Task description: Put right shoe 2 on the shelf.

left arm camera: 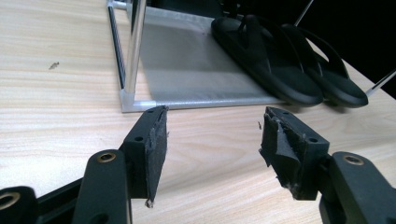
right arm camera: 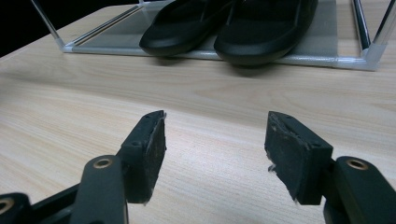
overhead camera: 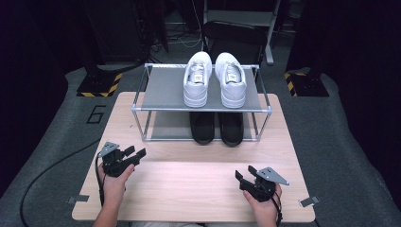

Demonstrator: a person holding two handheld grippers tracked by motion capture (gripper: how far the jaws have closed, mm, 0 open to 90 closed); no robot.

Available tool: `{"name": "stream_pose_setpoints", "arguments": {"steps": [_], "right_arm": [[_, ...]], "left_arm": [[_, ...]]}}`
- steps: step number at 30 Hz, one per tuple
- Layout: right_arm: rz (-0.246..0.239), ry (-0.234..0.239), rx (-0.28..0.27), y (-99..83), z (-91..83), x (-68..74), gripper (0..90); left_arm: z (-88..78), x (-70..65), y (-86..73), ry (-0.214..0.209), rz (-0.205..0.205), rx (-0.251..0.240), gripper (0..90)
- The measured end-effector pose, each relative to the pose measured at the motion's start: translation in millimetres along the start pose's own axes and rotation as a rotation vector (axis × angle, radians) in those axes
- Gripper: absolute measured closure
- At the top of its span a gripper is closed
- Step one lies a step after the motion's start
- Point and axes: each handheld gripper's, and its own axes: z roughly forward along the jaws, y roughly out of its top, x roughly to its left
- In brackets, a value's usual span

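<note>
Wooden table under us holds a shoe rack. Black sandals sit on its bottom shelf. Our left gripper and right gripper wait wide apart, empty. Next we should reach forward.

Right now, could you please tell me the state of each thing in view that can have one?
Left hand-held gripper: open, holding nothing, above the table.
Right hand-held gripper: open, holding nothing, above the table.
White sneakers: paired on the rack's top shelf.
Black sandals: paired on the bottom shelf, toes overhanging its front edge.
Shoe rack: upright on the table.
</note>
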Motion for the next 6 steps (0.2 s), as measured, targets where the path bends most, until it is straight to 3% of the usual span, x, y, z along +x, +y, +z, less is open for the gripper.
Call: {"name": "stream_pose_setpoints", "arguments": {"steps": [6], "right_arm": [[0.003, -0.001, 0.001, 0.1, -1.4, -0.7, 37.9]], "left_arm": [[3.0, -1.0, -0.4, -0.001, 0.011, 0.012, 40.5]]}}
